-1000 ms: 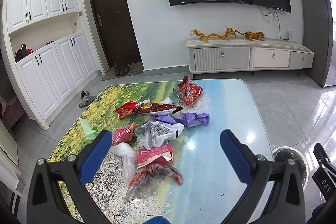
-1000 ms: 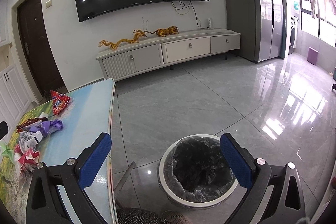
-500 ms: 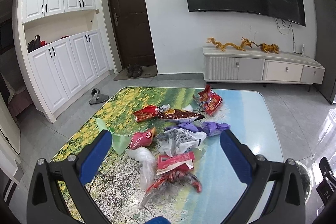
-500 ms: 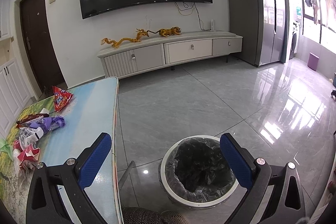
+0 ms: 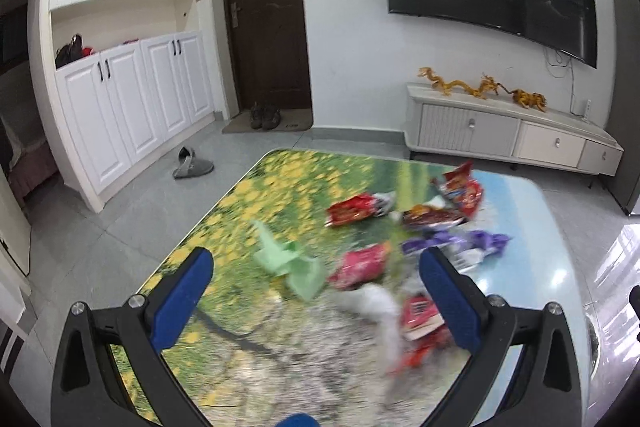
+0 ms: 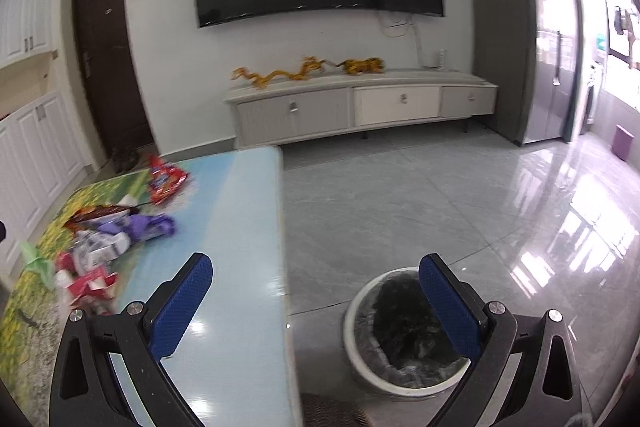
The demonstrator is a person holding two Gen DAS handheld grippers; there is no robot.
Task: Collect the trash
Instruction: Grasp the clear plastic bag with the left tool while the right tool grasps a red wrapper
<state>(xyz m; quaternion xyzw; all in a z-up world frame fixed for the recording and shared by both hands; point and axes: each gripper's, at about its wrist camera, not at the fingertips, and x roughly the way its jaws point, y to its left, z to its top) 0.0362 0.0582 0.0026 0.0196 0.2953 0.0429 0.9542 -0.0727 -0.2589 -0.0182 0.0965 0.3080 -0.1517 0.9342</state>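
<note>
Several pieces of trash lie on the printed table [image 5: 256,211]: a green plastic scrap [image 5: 290,261], a pink-red packet [image 5: 360,265], red snack bags [image 5: 460,193], a purple wrapper [image 5: 456,243] and a clear bag [image 5: 380,301]. My left gripper [image 5: 316,287] is open and empty above the table's near part, with the green scrap and pink-red packet between its fingers in view. My right gripper [image 6: 316,291] is open and empty over the table's right edge [image 6: 280,267]. The white bin with a black liner [image 6: 400,331] stands on the floor beside the table. The trash pile also shows in the right wrist view [image 6: 108,239].
A TV cabinet [image 6: 360,107] stands along the far wall under a large TV. White cupboards [image 5: 120,107] and a dark door [image 5: 268,23] are at the left. A slipper [image 5: 192,167] lies on the tiled floor. Open floor lies right of the table.
The left view has swung left, so the trash sits further right and closer. The right view has shifted left, so more of the table shows and the bin sits right of centre.
</note>
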